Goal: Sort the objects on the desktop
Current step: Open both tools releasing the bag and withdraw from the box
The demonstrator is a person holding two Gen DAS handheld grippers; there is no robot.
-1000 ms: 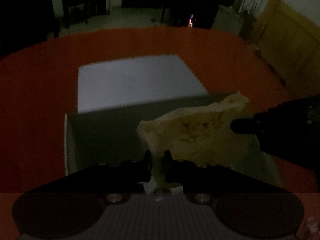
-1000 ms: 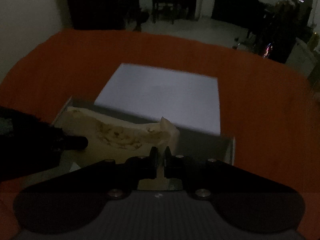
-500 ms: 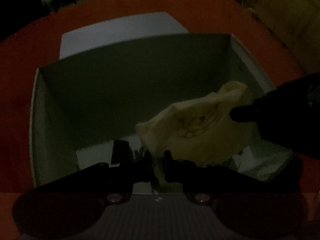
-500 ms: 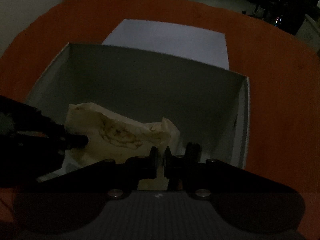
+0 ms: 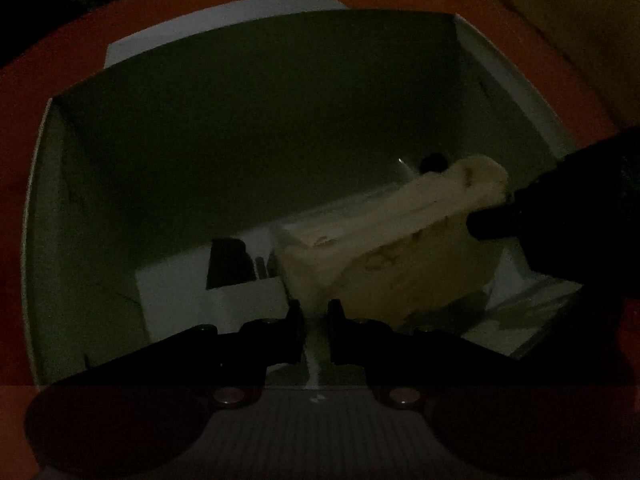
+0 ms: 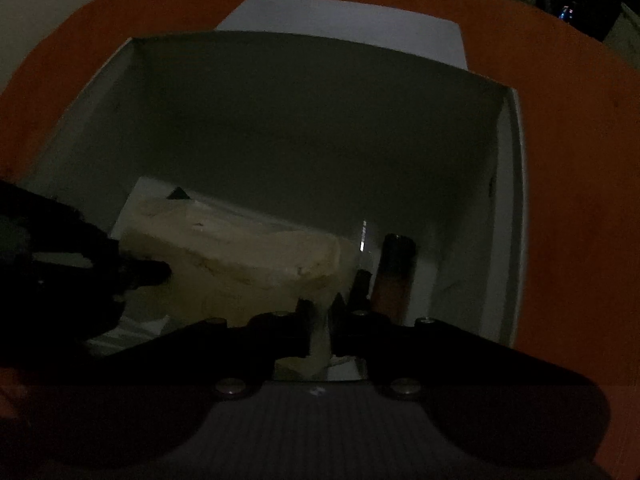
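Both views look steeply down into an open grey box [image 5: 248,128] on the orange bench [image 6: 572,184], with a white sheet [image 6: 344,20] lying flat just behind the box. A cream cloth bag [image 5: 392,248] with a faint print hangs low inside the box, stretched between the two tools.

Only the left wrist view shows a white box with a dark cut-out [image 5: 224,280] on the bottom of the grey box, left of the bag, and pale crumpled paper [image 5: 532,312] at the lower right. Only the right wrist view shows a dark cylinder with an orange-brown lower half [image 6: 394,276] standing beside the bag's right end, and a small bright glint on the wall above it.

The left hand-held gripper [image 5: 314,320] points down into the box, its fingers pressed together on a lower corner of the bag. The right hand-held gripper [image 6: 320,316] also points down, pinching the bag's other edge; its jaws are only just starting to part, with the fabric between them. Each tool appears in the other's view as a dark shape gripping the far end of the bag.
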